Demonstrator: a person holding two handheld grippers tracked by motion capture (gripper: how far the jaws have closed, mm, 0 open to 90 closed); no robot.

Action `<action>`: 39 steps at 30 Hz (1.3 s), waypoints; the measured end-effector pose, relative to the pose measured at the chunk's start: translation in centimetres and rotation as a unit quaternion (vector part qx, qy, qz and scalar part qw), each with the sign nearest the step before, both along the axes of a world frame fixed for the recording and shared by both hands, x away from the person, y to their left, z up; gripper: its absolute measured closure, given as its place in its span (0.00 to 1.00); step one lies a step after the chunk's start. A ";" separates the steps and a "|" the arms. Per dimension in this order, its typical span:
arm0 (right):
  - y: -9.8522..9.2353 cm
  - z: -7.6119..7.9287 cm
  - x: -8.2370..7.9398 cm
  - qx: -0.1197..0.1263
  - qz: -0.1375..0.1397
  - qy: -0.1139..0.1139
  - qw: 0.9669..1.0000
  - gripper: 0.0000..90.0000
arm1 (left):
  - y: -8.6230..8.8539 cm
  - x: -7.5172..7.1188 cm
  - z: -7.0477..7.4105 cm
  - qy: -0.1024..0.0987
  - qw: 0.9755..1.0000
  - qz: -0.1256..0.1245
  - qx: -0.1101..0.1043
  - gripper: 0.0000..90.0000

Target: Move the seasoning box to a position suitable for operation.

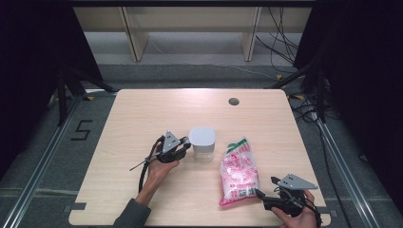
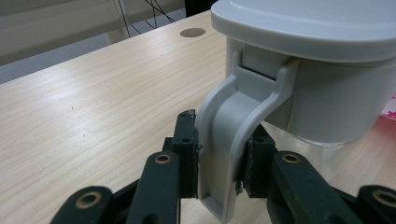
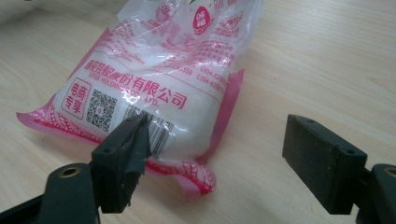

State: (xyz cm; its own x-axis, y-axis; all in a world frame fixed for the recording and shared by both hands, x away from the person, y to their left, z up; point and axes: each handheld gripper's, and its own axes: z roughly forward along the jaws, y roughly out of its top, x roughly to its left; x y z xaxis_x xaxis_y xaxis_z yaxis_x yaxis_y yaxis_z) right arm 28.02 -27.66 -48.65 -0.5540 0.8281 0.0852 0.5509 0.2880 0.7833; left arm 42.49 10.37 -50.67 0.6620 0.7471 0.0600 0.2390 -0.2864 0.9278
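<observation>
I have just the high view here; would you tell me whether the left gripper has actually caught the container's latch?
Observer: Yes. In the left gripper view the left gripper is shut on the grey latch, a pad pressing each side of it.
Operator: Thank you. Is the lid on?
Observer: It is; the lid sits on the container, and the latch hangs from a hinge just under its rim.
Operator: And is the right gripper holding the bag?
Observer: No. The right gripper view shows the right gripper open, one pad in front of the bag's barcode corner, the other over bare table.
</observation>
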 end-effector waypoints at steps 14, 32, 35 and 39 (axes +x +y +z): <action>-0.5 0.1 0.0 0.001 0.001 -0.012 1.000 0.27 | 0.6 0.1 0.4 0.018 1.000 -0.018 -0.019 0.68; -1.0 0.2 0.0 -0.001 -0.006 -0.023 1.000 0.26 | 2.4 -2.4 3.6 0.059 0.998 -0.021 -0.023 0.39; -0.8 0.1 0.1 0.001 -0.003 -0.023 1.000 0.26 | 2.7 -2.7 4.1 0.057 0.998 -0.015 -0.021 0.38; -0.8 0.1 0.1 -0.001 -0.003 -0.023 1.000 0.26 | 3.1 -2.8 4.6 0.063 0.997 -0.013 -0.032 0.37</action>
State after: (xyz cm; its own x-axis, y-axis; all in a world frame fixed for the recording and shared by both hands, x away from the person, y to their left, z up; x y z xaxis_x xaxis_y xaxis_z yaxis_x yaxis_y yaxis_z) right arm 28.11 -28.50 -48.52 -0.5532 0.8310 0.0583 0.5150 0.2861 0.8080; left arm 39.73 13.46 -46.10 0.6798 0.7298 -0.0721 0.3480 -0.2344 0.9077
